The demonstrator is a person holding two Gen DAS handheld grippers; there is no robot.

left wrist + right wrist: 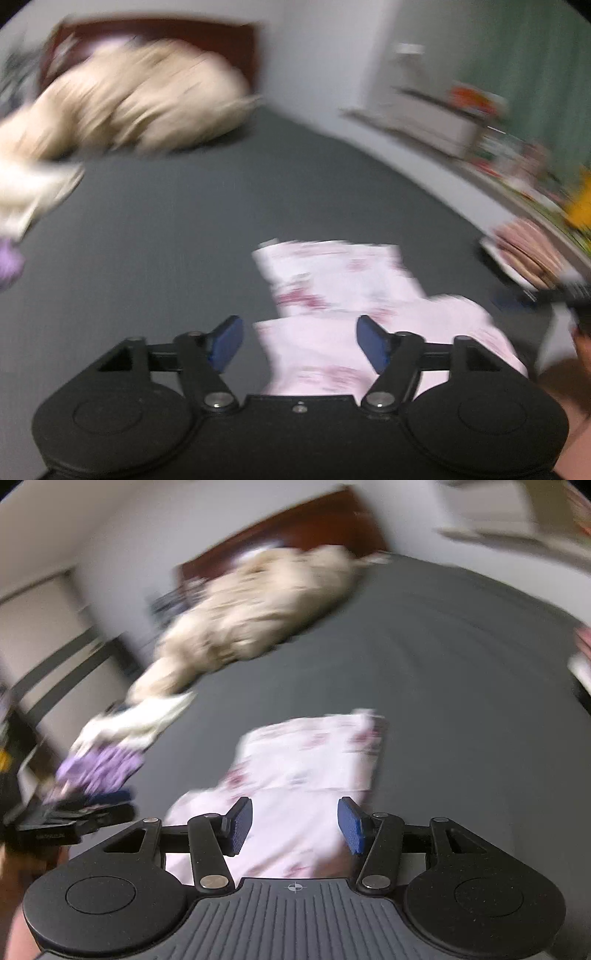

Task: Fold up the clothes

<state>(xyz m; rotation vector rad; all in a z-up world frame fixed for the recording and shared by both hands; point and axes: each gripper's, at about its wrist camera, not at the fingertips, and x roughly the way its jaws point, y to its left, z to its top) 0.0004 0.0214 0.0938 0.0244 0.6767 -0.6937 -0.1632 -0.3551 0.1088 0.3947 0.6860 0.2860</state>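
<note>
Garment: we see a pale pink garment (343, 306) with a dark red print lying on the dark grey bed surface (221, 206), directly ahead of both grippers; in the right wrist view the same garment (295, 775) looks folded over on itself, its far part a flat rectangle and its near part a softer heap. Motion blur hides the finer folds.

Left gripper: we find the left gripper (299, 341) with its blue pads (225, 343) spread wide, nothing between them; the pink cloth lies below and past the gap, and we cannot tell whether the pads touch it.

Right gripper: the right gripper (295, 825) also stands wide, its blue pads (351, 825) apart over the near part of the garment, gripping nothing.

Other clothes: a big cream pile (140, 99) sits at the far side of the bed against a dark red headboard (236, 40); in the right wrist view a purple piece (99, 768) lies left of the garment, beside a white one (136, 720).

Far right edge: in the left wrist view a pinkish striped stack (524, 254) rests near the bed's right edge, well apart from the garment.

Surroundings: pale walls and a blurred shelf (436, 122) with coloured items stand beyond the bed.
</note>
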